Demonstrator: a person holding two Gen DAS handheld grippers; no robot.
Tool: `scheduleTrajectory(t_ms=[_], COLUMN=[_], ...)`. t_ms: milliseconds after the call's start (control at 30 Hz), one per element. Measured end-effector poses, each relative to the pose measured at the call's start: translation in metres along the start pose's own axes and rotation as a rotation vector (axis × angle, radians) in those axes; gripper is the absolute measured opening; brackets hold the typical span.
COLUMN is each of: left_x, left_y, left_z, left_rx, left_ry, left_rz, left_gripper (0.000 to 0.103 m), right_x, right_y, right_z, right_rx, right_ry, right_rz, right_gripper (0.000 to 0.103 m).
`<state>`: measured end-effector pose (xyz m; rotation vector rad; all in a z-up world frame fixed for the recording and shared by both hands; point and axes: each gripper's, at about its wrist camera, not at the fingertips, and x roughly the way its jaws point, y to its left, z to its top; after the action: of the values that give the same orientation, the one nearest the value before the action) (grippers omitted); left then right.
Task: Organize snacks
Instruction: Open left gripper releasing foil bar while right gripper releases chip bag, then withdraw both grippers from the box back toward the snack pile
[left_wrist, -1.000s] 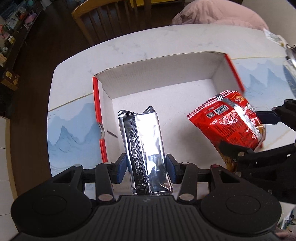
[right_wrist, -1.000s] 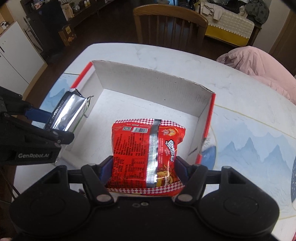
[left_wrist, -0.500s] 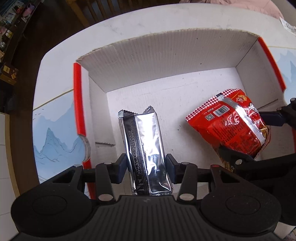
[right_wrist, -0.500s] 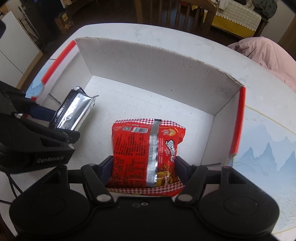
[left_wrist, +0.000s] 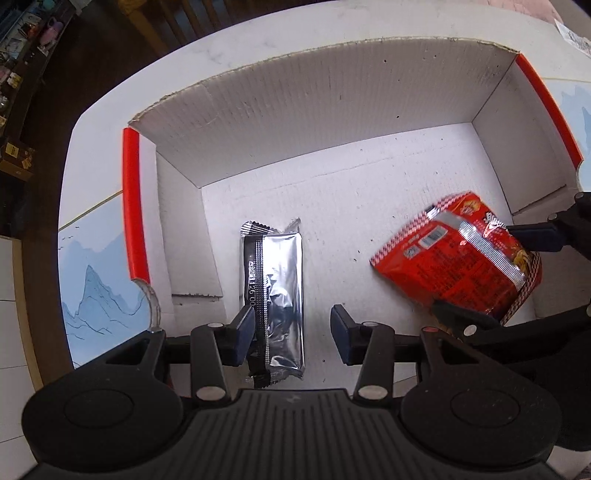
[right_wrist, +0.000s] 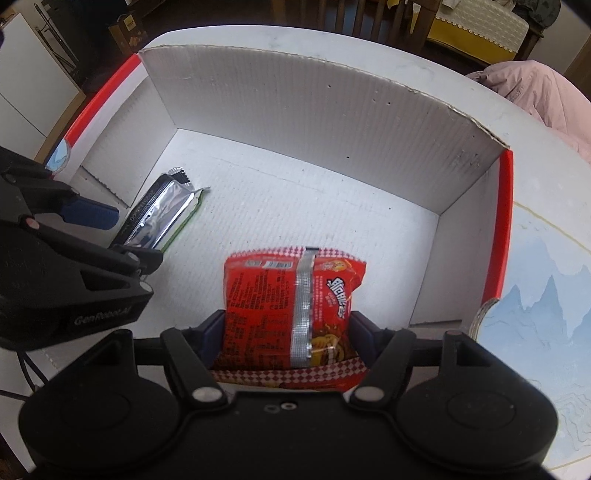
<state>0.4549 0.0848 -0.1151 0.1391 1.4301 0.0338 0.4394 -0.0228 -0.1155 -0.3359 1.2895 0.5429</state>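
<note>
A silver foil snack pack lies on the floor of the white cardboard box at its left side. My left gripper is open around the pack's near end, with a gap on the right side. My right gripper is shut on a red snack bag and holds it low inside the box at the right. The red bag also shows in the left wrist view. The silver pack shows in the right wrist view beside the left gripper's fingers.
The box has red-edged side flaps and stands on a white table with blue mountain-print mats. A wooden chair and a pink garment are beyond the table.
Both grippers moved down into the box. My left gripper opened and let go of the silver pack, which now lies on the box floor. The right gripper still holds the red bag.
</note>
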Motion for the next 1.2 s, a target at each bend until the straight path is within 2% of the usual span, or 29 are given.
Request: scheduleTrajectory(t_ms=[200,733,1200], left_x=[-0.012,-0.088,-0.127], left_y=[0.011,0.006,-0.007], left_z=[-0.010,-0.057,-0.119], left_rx=[-0.024,-0.004,0.023], left_ry=[-0.029,-0.167,-0.220], left_rz=[-0.012,-0.057,-0.103], left_gripper=[0.045,0.045,0.045], right_x=[-0.017,-0.097,-0.142], right_y=[0.002,0.006,0.033], right_z=[-0.004,-0.042,-0.096], right_rx=[0.007,0.063,0.082], right_ry=[-0.035,-0.156,-0.208], right_rz=[0.005,0.009,0.019], right_gripper=[0.080,0.083,0.085])
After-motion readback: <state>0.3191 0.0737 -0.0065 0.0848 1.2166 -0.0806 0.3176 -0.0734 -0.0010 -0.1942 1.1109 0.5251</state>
